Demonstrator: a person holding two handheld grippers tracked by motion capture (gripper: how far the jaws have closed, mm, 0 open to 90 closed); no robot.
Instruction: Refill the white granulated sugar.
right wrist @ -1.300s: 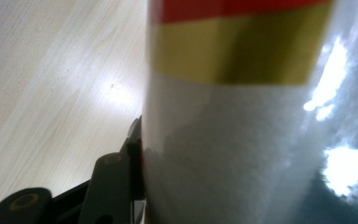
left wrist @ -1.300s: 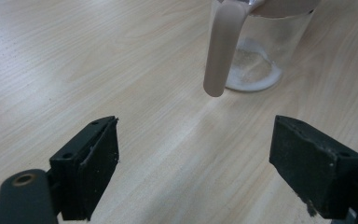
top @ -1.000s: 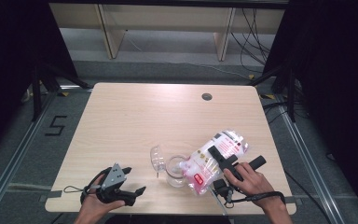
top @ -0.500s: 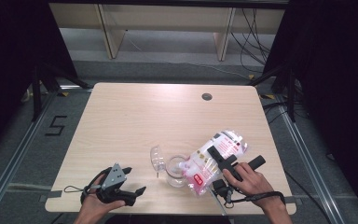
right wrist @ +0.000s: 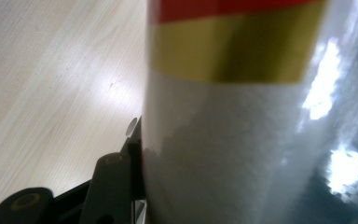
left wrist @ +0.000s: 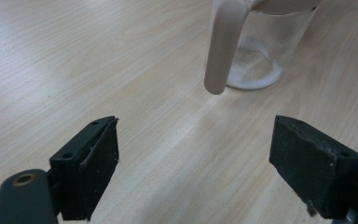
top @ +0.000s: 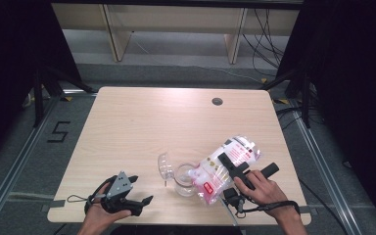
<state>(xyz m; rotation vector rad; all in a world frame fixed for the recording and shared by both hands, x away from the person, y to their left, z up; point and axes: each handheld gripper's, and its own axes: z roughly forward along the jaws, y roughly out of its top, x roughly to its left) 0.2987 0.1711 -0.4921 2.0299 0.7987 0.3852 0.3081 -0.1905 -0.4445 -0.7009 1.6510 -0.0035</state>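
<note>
Right tongs (top: 227, 166) clamp the plastic bag (top: 227, 164) of white granules, tilted mouth-down over the clear jug (top: 185, 180) near the counter's (top: 152, 122) front edge. Left tongs (top: 127, 193) gape empty, apart from the jug. A little powder lies in the jug, apparently. Risk: the unsteadied jug tips, or the slack bag spills past the rim.

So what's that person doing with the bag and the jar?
A person is tipping a clear plastic bag of white grains over a glass jar, with the right claw clamped on the bag. A little white stuff lies in the jar's bottom. The jar's hinged lid stands open. The left claw rests open on the wooden table, holding nothing.
</note>
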